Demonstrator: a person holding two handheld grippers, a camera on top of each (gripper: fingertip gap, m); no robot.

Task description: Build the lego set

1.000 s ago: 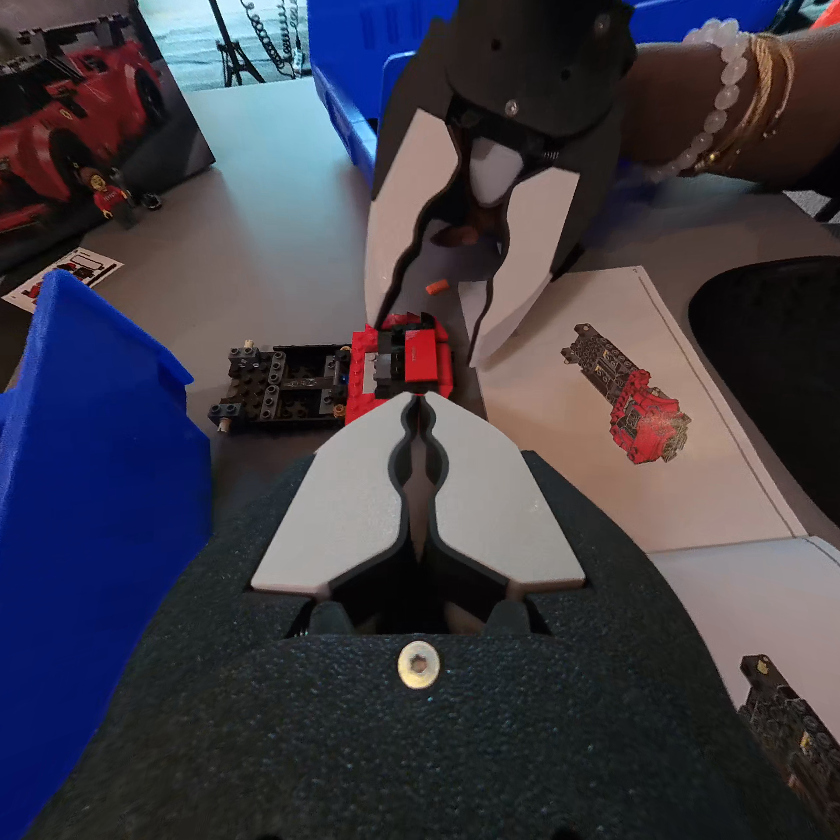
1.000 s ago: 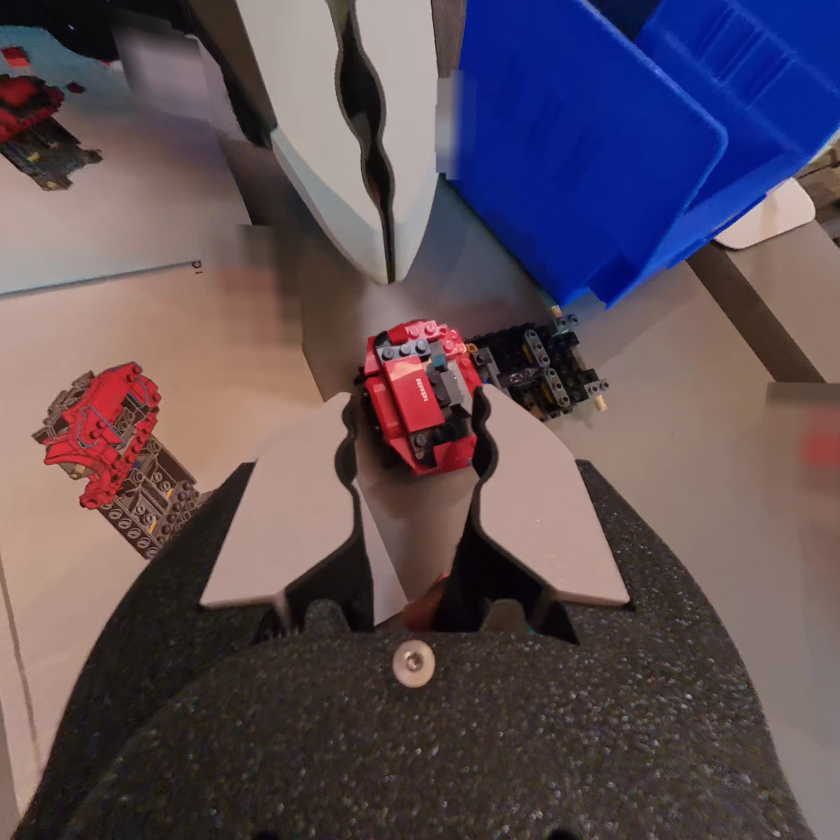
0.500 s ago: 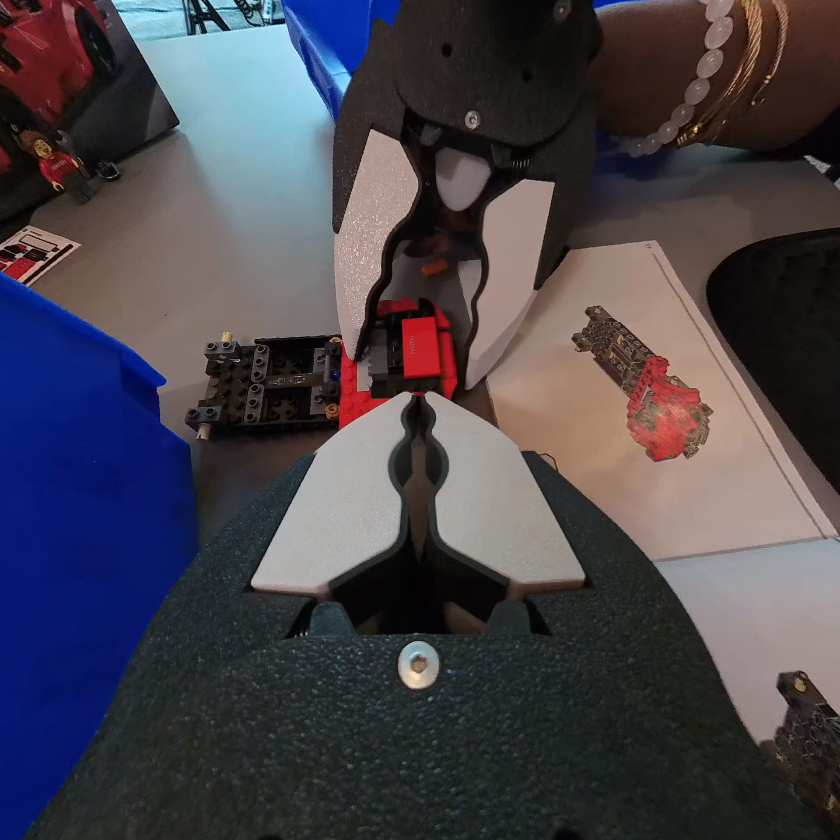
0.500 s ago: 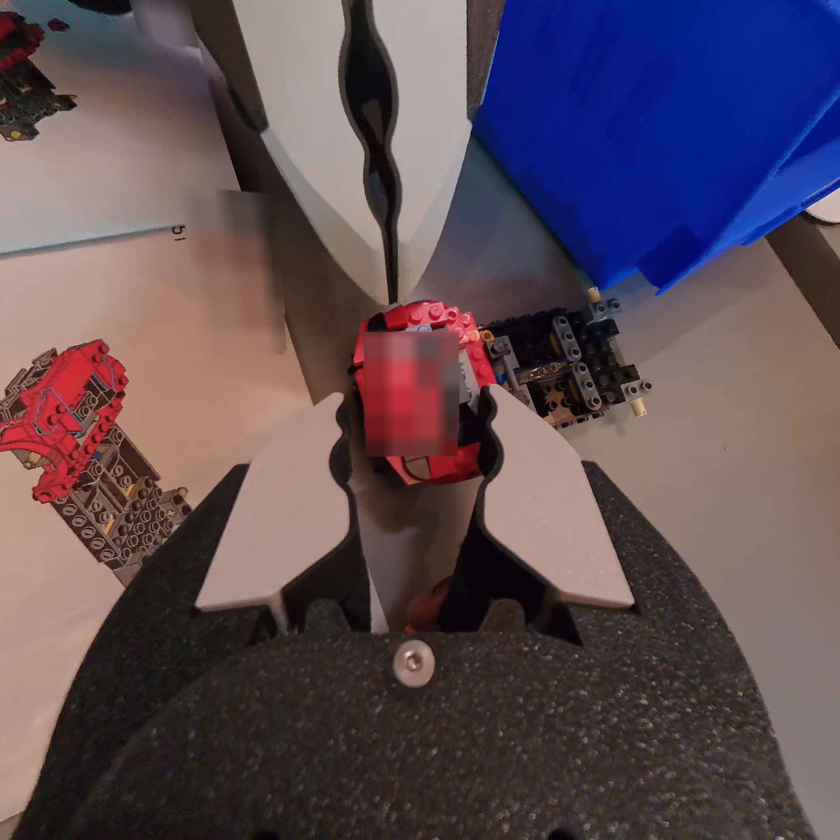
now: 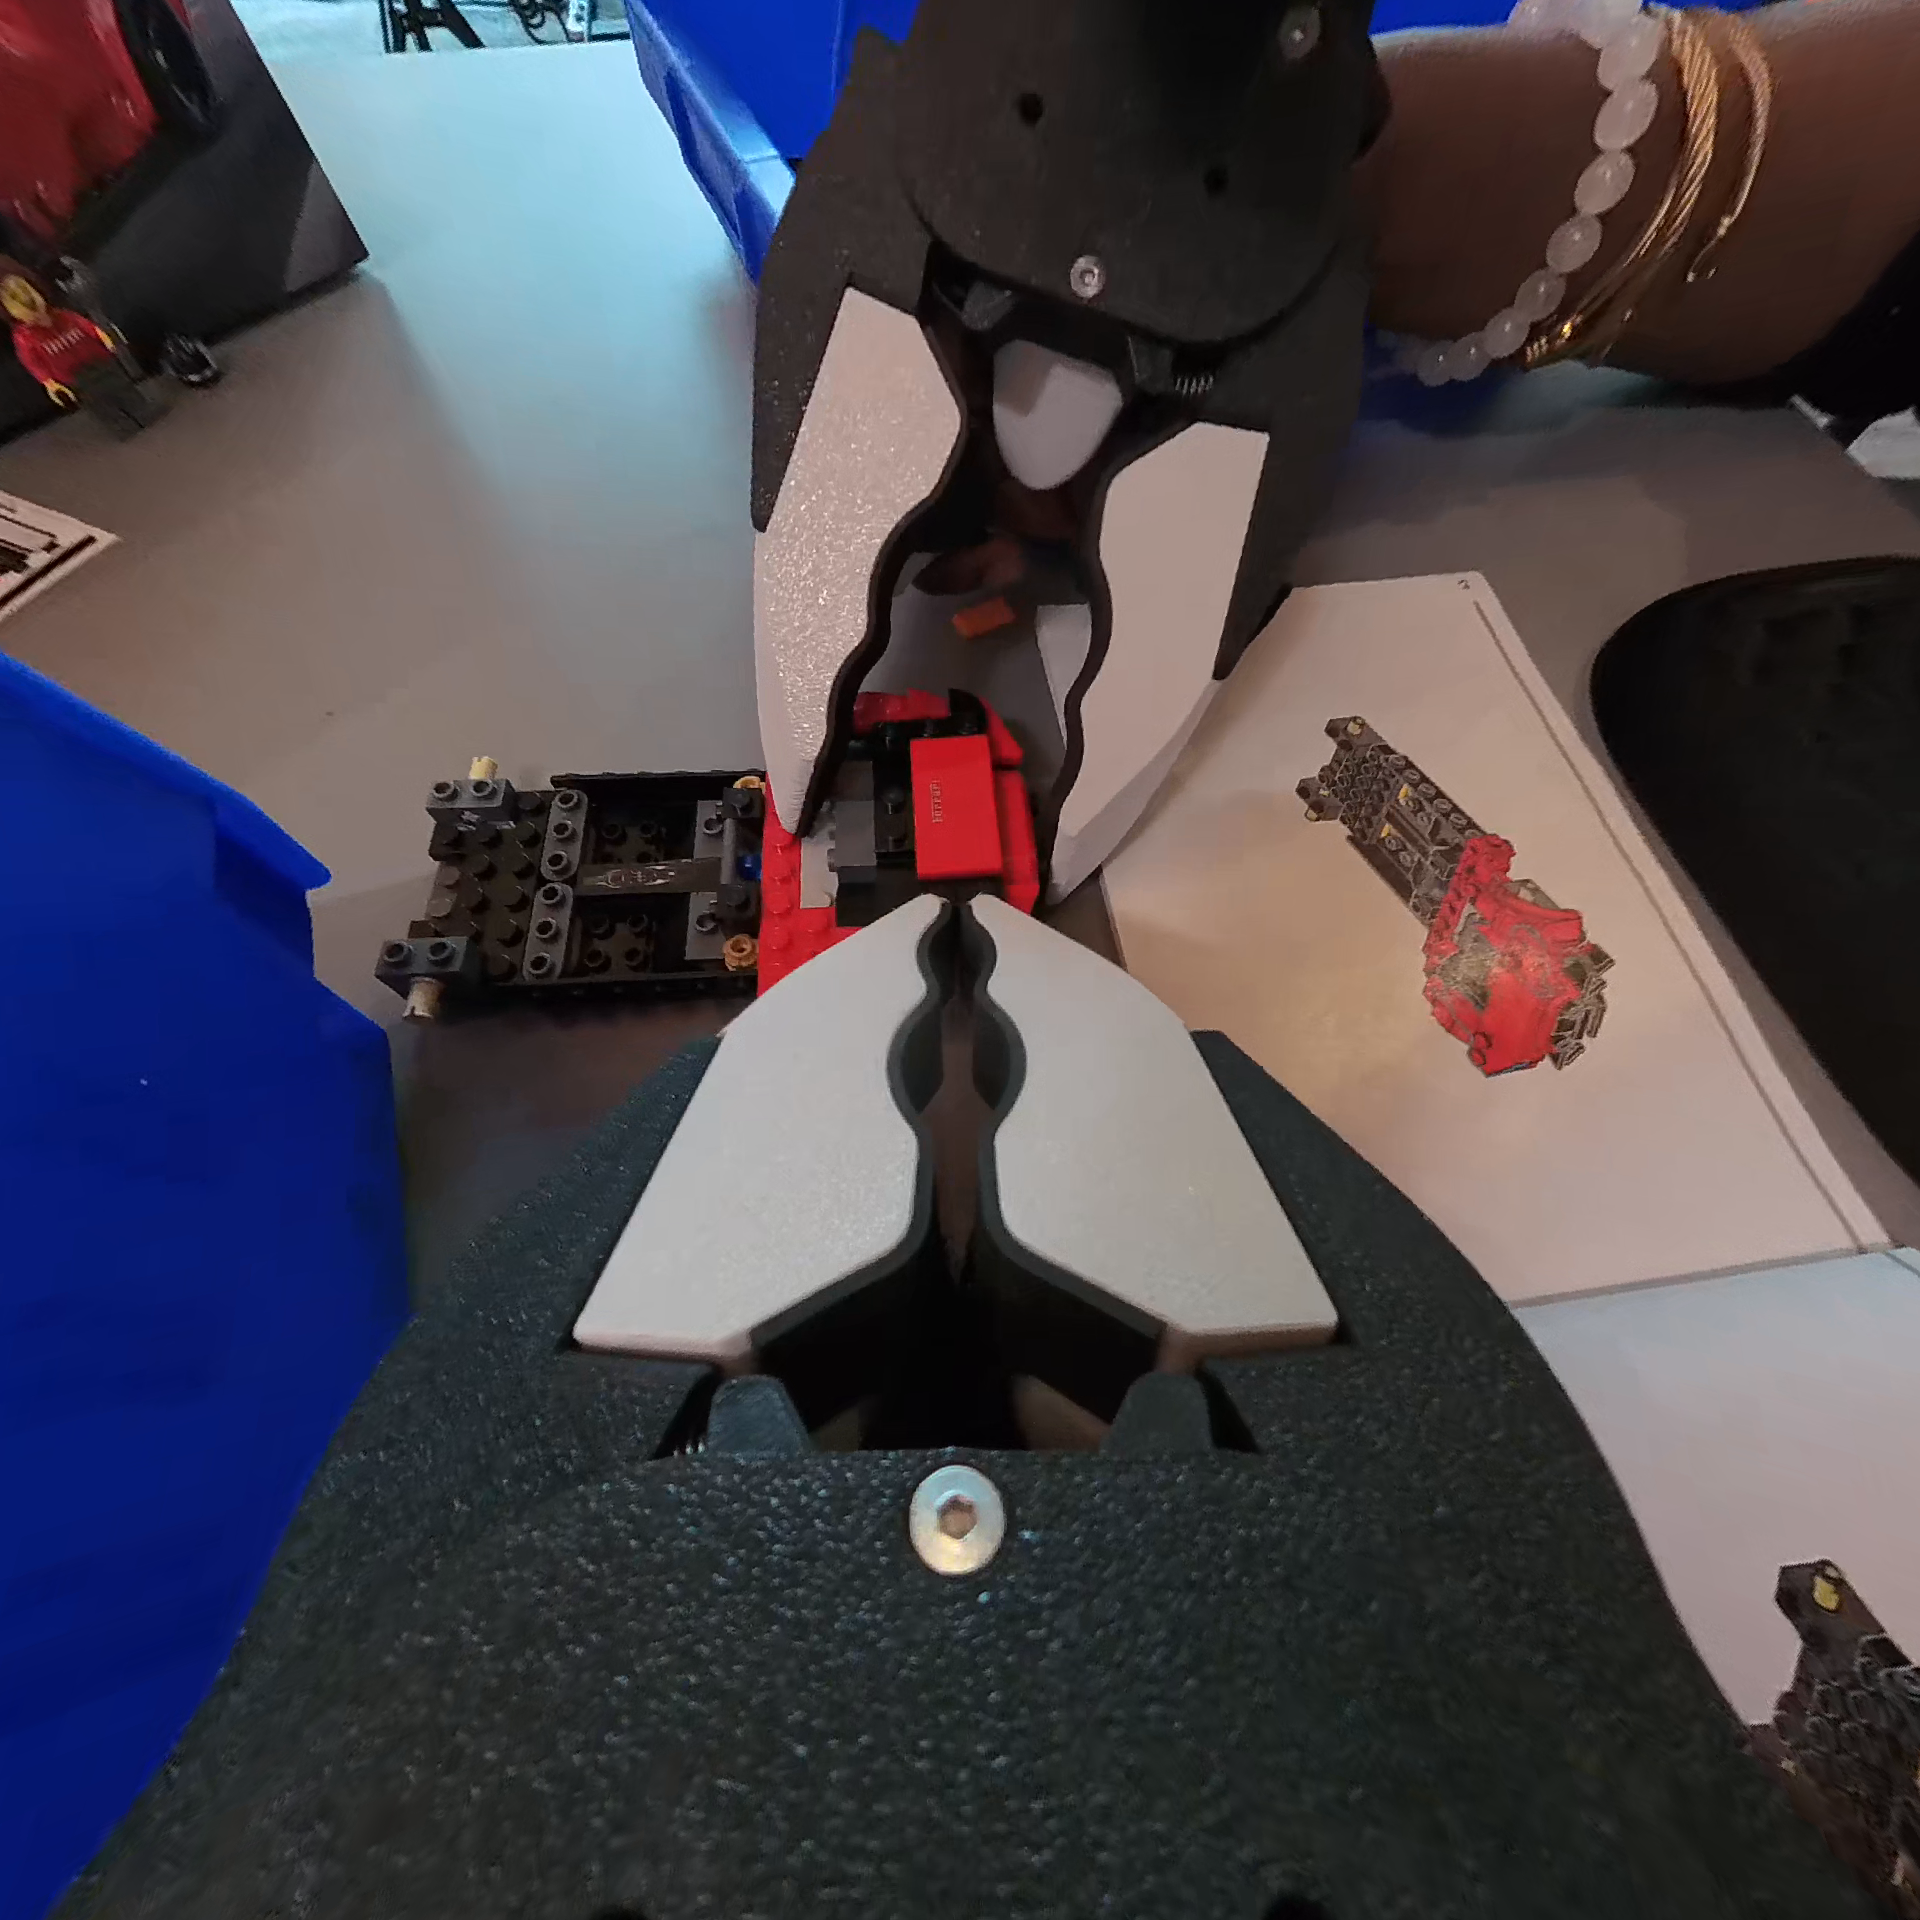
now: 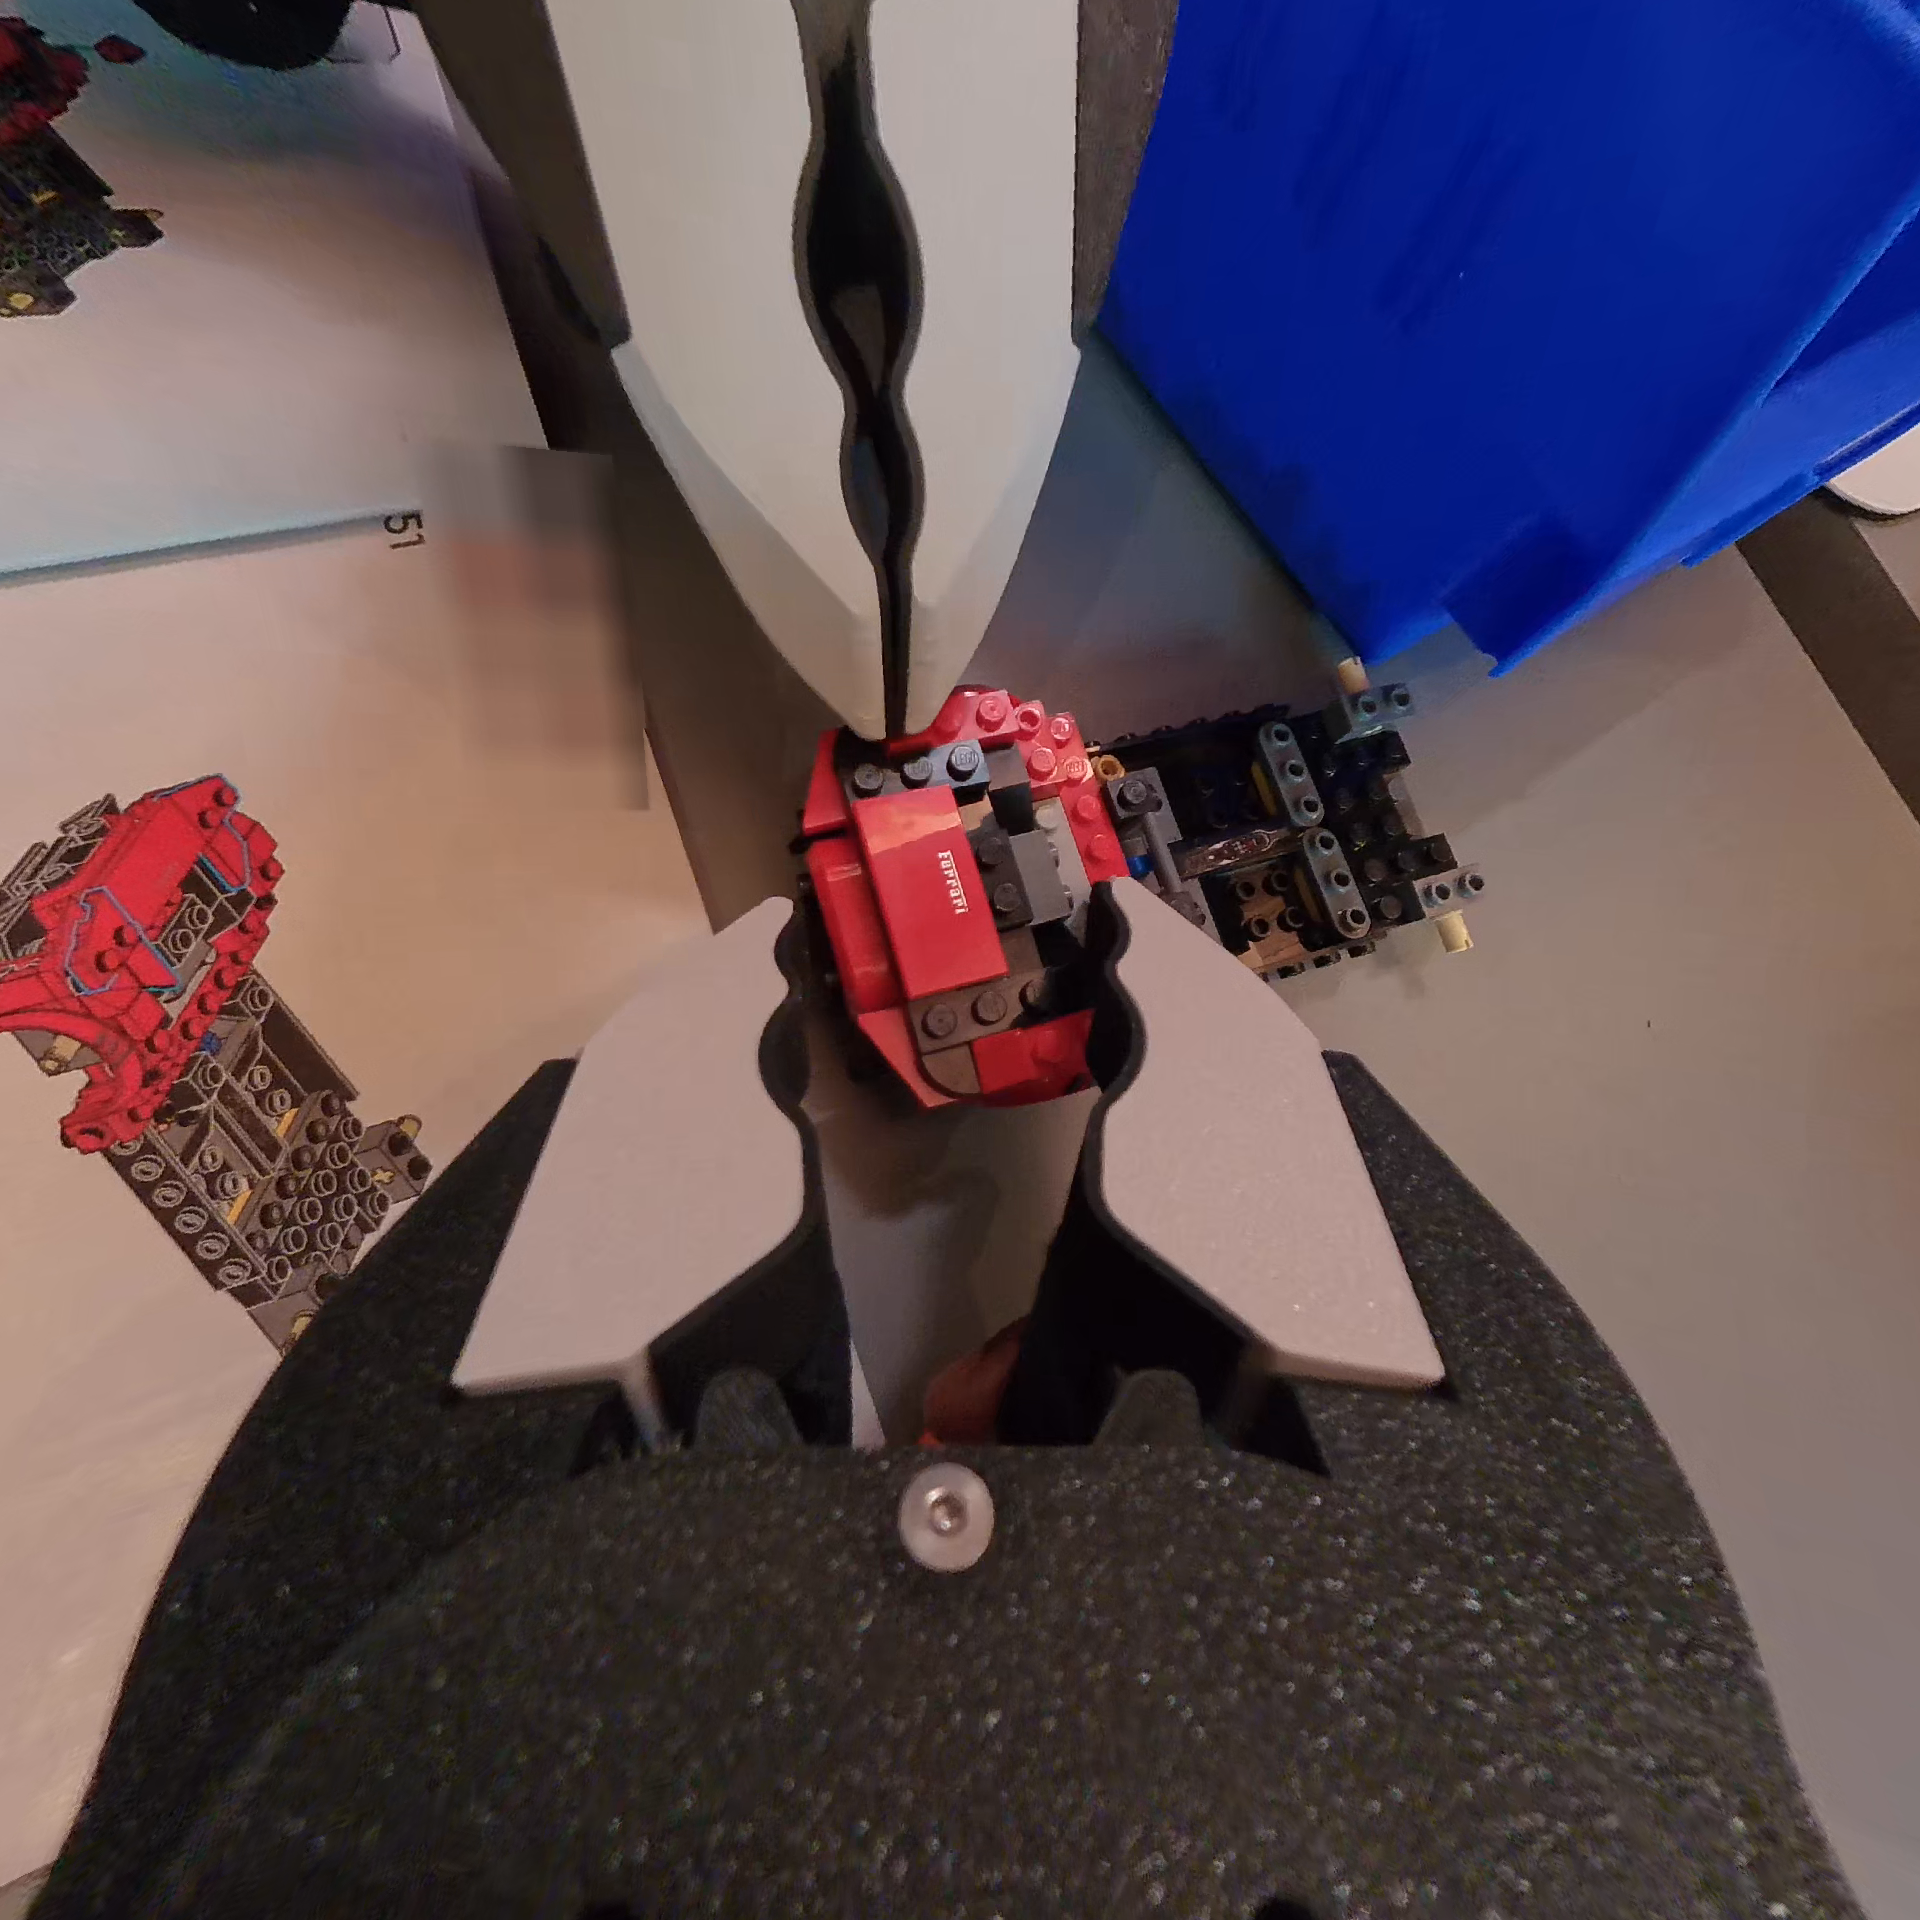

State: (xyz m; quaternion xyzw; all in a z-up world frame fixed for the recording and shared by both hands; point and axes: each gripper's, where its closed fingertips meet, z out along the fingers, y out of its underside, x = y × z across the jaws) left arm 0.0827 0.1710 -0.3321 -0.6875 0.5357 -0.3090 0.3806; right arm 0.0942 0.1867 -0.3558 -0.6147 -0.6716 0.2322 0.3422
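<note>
Your left gripper (image 5: 958,914) is closed and empty, its grey fingertips pressed against the near edge of the half-built red-and-black brick car (image 5: 914,821) on the grey table (image 5: 540,468). Your right gripper (image 6: 940,925) is spread wide, one finger on each side of the car's red body beside the white instruction booklet (image 5: 1455,935) and blue plastic bin (image 6: 1507,312); whether its fingers touch the car, you cannot tell.

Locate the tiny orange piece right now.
Left wrist view: the orange piece lies on the table behind the lego car, seen between the right tool's open fingers.
</note>
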